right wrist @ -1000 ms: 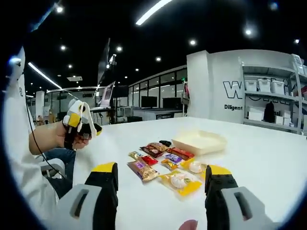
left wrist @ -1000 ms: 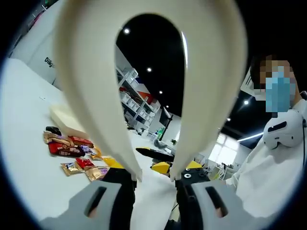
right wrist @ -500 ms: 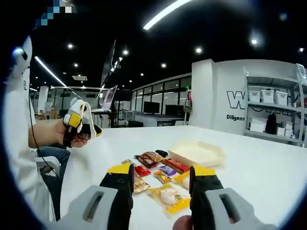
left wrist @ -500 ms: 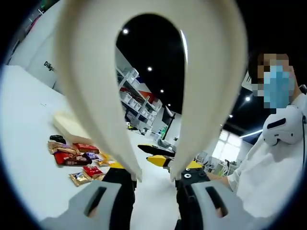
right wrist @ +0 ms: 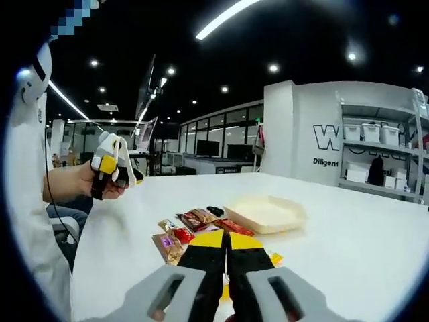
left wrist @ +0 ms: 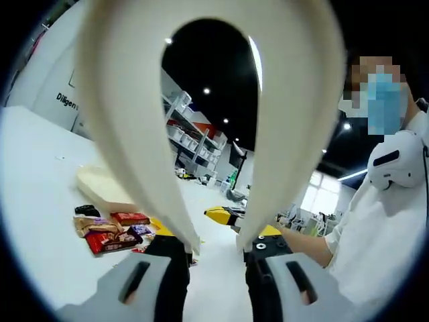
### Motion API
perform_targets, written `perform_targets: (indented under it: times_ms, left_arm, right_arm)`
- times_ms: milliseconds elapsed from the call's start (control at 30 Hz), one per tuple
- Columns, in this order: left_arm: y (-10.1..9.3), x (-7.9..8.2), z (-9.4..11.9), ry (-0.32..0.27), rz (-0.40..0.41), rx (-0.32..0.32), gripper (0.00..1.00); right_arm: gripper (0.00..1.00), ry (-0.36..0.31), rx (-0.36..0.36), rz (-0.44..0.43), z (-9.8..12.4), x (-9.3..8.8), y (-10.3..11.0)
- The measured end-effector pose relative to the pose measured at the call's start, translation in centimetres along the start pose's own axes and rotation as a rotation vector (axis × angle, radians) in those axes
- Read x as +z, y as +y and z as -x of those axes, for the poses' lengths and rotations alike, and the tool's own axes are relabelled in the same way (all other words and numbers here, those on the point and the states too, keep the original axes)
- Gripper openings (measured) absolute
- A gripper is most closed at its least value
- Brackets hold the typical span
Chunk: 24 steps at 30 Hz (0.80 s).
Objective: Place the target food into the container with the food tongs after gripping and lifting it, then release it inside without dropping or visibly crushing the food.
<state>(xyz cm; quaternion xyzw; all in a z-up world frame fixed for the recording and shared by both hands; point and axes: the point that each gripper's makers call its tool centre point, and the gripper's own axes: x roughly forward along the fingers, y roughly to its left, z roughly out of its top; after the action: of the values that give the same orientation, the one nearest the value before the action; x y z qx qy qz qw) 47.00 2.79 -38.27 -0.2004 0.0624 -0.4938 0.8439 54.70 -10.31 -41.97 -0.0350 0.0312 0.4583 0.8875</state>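
White table (right wrist: 375, 228), shelving w/ bins (right wrist: 375, 134), ceiling lights (right wrist: 224, 15).

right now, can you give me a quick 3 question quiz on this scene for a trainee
1. True or false: the right hand-held gripper has its jaws closed together.
2. Multiple choice: what does the left hand-held gripper hold? A) a spoon B) cream food tongs C) a snack packet
3. Fill the gap: in the right gripper view, the snack packets lie on the white table just to the ___ of the cream tray.

Key
1. True; the yellow-tipped jaws meet with no gap.
2. B; both tong arms rise from between its jaws.
3. Left; the tray looks empty.
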Motion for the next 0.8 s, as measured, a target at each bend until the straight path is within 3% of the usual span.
perform_targets:
  times_ms: [33,200,467,800]
  left_arm:
    - [0.1,-0.1,0.0,0.01,-0.009,0.001,0.28]
    - [0.7,-0.3,-0.4,0.064,-0.042,-0.001,0.28]
    - [1.7,0.3,-1.1,0.117,-0.084,-0.009,0.28]
    - [3.0,0.4,-1.3,0.186,-0.142,-0.015,0.28]
  right_arm:
    - [0.0,-0.04,0.002,-0.025,-0.1,0.6,-0.1]
    - [0.0,0.018,0.011,0.019,-0.2,-0.1,-0.1]
    - [0.0,0.009,0.015,0.021,-0.4,0.3,0.0]
    - [0.25,0.028,0.024,-0.013,-0.6,0.4,0.6]
